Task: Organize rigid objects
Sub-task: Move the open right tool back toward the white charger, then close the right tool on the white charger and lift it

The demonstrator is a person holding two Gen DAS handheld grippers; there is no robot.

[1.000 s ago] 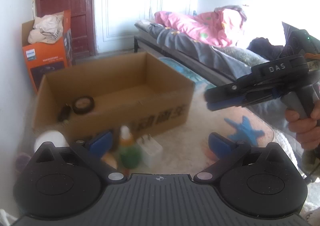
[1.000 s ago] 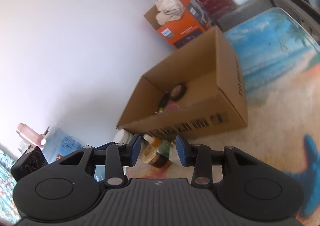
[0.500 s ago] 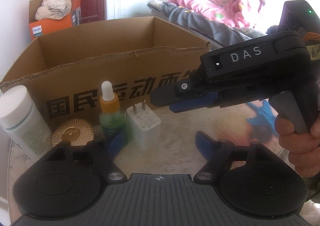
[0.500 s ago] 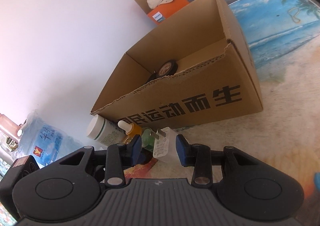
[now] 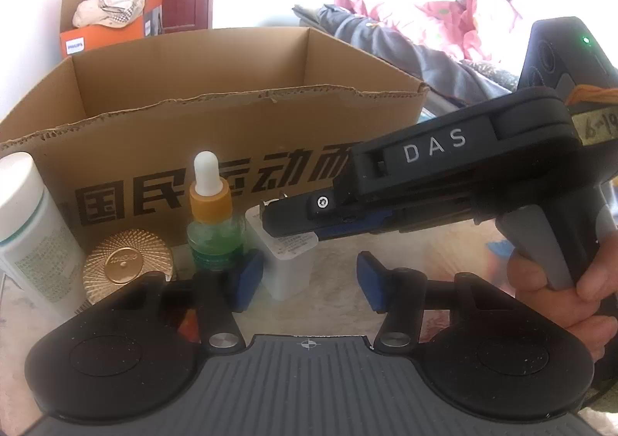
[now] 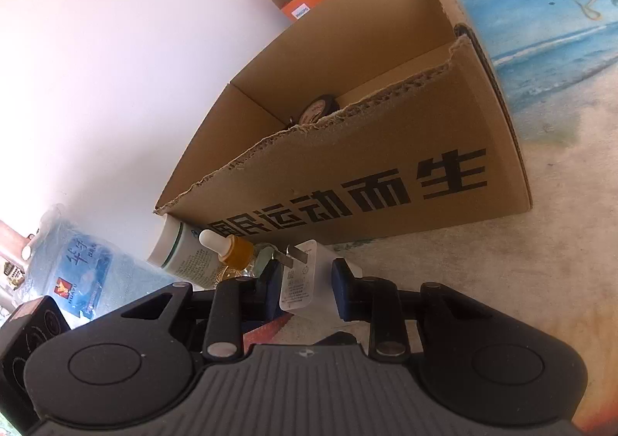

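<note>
The right gripper (image 6: 305,287), jaws just closing, brackets the white plug adapter (image 6: 299,281); whether its pads press is unclear. The left gripper (image 5: 305,279), jaws also closing, holds nothing beside the dropper bottle (image 5: 214,227). Behind stands the cardboard box (image 6: 386,165), a round tin (image 6: 318,109) inside, on the beach-print mat (image 6: 548,42).

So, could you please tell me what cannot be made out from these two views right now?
- Left wrist view: the right gripper covers the top of the white charger, so any grip is unclear.
- Left wrist view: the cardboard box front wall hides its floor.
- Right wrist view: the black round item in the box is half hidden by that wall.
- Right wrist view: the gold lid is mostly hidden behind the gripper.
</note>
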